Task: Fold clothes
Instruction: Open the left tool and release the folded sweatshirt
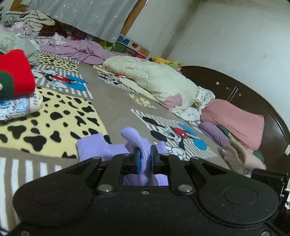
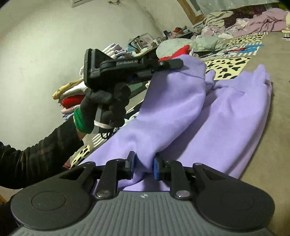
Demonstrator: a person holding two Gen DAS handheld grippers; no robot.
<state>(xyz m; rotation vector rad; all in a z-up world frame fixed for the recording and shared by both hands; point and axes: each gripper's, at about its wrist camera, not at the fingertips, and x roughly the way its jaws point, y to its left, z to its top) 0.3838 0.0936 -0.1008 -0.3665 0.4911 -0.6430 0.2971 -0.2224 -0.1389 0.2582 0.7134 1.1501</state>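
The left gripper (image 1: pixel 145 159) is clamped on a ribbed cuff of the lilac fleece trousers (image 2: pixel 217 116), lifting that leg off the bed; the right gripper (image 2: pixel 144 164) pinches a fold of the same lilac cloth near the waist end. The second trouser leg lies flat on the grey cartoon-mouse bedspread (image 1: pixel 112 101), just beside the raised one. A hand in a black knit glove (image 2: pixel 107 103) with a green wristband holds the left gripper's handle.

Just left of the trousers, on the yellow black-spotted patch of the bedspread, sits a stack of folded clothes topped by a red knitted garment (image 1: pixel 16 72). Farther along the bed lies a rolled cream quilted duvet (image 1: pixel 152 78), and beyond it a crumpled mauve blanket (image 1: pixel 78 49). At the right of the left wrist view, a pink pillow (image 1: pixel 235 119) rests on a purple one against the dark brown wooden headboard (image 1: pixel 226 81), and a pale beige garment (image 1: pixel 239 158) lies near the left gripper's body. A yellow plush toy (image 1: pixel 159 59) lies by the corner of the room.

White plaster walls (image 1: pixel 235 36) enclose the bed, and a grey star-printed curtain (image 1: pixel 87 16) hangs behind it. In the right wrist view, another pile of folded clothes (image 2: pixel 72 94) stands against the wall behind the gloved hand.
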